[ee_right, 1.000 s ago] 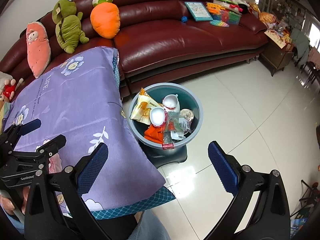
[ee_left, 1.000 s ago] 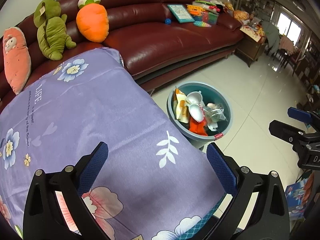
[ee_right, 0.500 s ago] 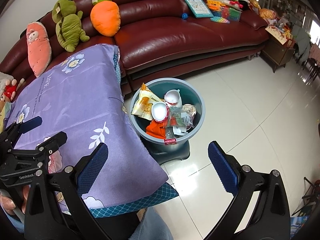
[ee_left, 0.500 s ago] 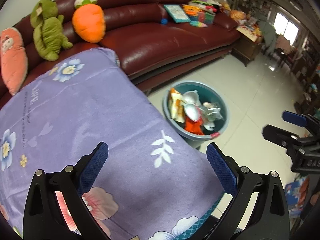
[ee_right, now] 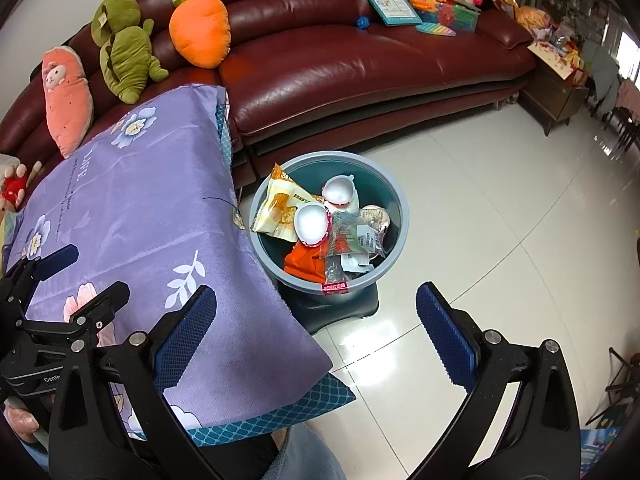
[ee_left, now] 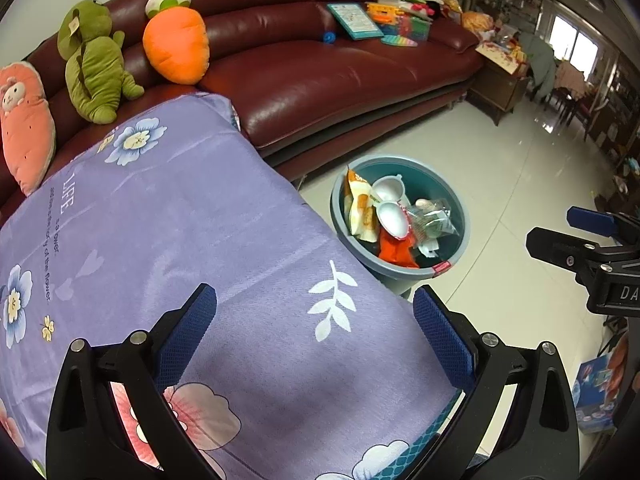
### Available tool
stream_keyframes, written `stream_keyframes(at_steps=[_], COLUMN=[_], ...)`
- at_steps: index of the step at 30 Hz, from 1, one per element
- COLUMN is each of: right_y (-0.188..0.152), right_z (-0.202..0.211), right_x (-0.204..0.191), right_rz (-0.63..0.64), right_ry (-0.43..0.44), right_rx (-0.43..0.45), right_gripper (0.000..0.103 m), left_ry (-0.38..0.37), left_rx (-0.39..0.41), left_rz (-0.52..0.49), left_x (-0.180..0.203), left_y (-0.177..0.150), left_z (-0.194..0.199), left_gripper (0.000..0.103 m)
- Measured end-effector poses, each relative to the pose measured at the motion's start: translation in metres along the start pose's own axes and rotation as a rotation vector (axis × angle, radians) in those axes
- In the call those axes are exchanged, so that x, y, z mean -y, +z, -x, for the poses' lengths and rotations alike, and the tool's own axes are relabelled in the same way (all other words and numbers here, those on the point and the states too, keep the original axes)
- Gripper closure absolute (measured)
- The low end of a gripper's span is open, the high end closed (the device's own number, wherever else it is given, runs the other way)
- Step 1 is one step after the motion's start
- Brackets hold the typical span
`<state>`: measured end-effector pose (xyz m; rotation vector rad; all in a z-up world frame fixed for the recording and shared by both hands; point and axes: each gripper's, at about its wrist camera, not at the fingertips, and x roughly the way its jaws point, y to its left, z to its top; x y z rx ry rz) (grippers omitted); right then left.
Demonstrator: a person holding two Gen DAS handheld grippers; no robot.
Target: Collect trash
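Note:
A teal bin [ee_left: 456, 196] [ee_right: 396, 216] stands on the floor beside the table. It holds a yellow snack bag [ee_right: 280, 210], two white bowl-like shells [ee_right: 312, 224], an orange wrapper [ee_right: 304, 264] and clear wrappers [ee_right: 354, 236]. My left gripper [ee_left: 316, 320] is open and empty above the purple floral tablecloth [ee_left: 160, 232]. My right gripper [ee_right: 316, 320] is open and empty over the table's corner and the floor, short of the bin. Each gripper shows in the other's view, the right one [ee_left: 580, 236] and the left one [ee_right: 68, 276].
A dark red leather sofa [ee_left: 320, 72] runs behind the table and bin, with plush toys [ee_left: 96, 64] on the left and books and toys [ee_left: 384, 20] on the right. Glossy white floor tiles [ee_right: 500, 208] spread right of the bin. A wooden side table [ee_left: 500, 88] stands by the sofa's end.
Both grippers drifted slightly; the bin sits a little differently in each view. Both stay open and empty.

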<state>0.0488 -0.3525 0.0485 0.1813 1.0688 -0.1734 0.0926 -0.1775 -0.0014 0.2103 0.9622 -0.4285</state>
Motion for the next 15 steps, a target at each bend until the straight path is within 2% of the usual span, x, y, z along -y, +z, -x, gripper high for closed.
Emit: stream_keyframes(at_steps=[15], right_y=[0.005], right_z=[-0.014], right_x=[-0.001], right_rz=[0.003], right_ry=[-0.011], right_rx=[-0.022], right_gripper=[0.007], left_ry=[0.011], left_rx=[-0.047], left_rz=[0.021], left_x=[-0.004], left_y=[-0.005], left_z=[-0.019], left_gripper=[0.004])
